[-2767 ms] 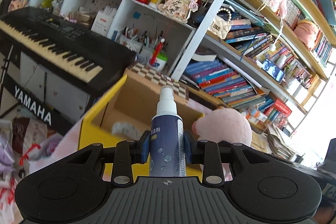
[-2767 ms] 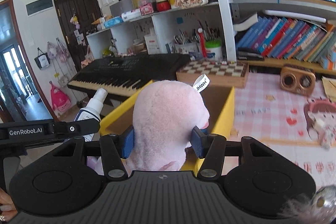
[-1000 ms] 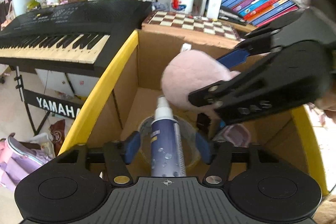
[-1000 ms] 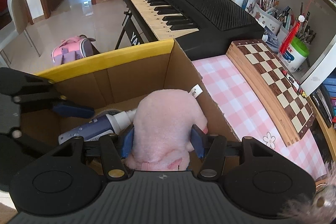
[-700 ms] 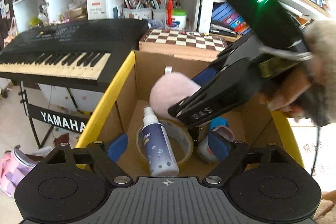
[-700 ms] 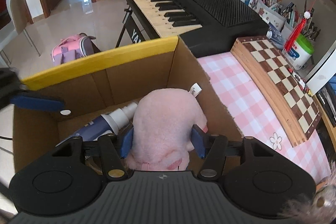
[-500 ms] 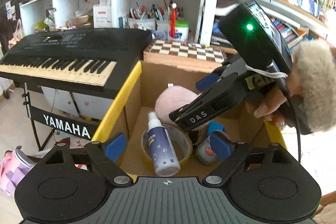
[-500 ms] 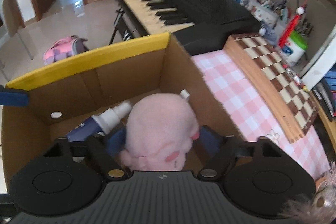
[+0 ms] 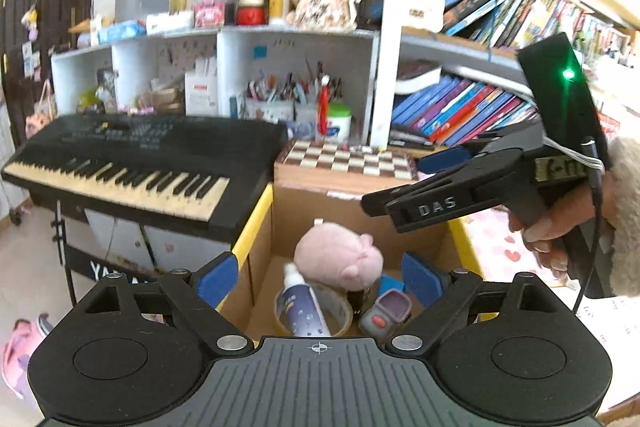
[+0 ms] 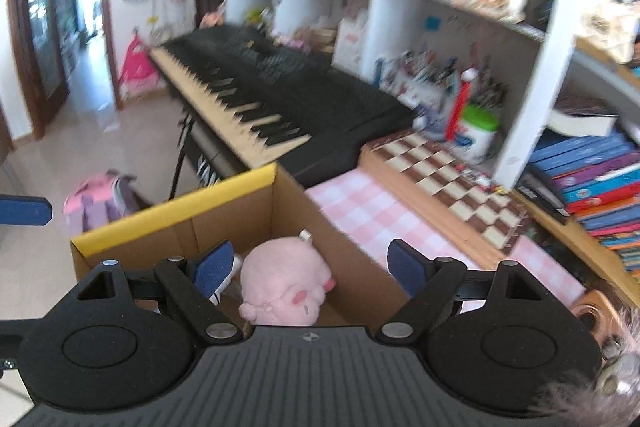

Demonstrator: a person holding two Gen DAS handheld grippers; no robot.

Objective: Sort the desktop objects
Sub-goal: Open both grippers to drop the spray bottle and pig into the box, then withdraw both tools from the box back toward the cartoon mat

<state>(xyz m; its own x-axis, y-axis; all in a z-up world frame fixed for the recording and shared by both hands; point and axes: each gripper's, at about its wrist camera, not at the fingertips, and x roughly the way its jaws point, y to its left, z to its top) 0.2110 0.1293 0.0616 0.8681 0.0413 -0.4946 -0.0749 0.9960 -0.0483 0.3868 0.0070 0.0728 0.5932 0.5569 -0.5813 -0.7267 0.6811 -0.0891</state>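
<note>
Both drops look done: left gripper (image 9: 318,277) and right gripper (image 10: 310,265) jaws opening, empty, above the box (image 9: 256,227), so lift straight clear of pink plush (image 9: 338,259) and spray bottle (image 9: 302,309).

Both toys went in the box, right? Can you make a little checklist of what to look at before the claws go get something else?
1. Left claw lets go, jaws opening, nothing between them: ok.
2. Right claw empty, jaws opening: ok.
3. Pink plush lying inside the cardboard box: ok.
4. Spray bottle inside the box, leaning on the tape roll: ok.
5. Both claws above the box rim: ok.
6. Next thing to sort on the pink checked cloth: cannot tell.
</note>
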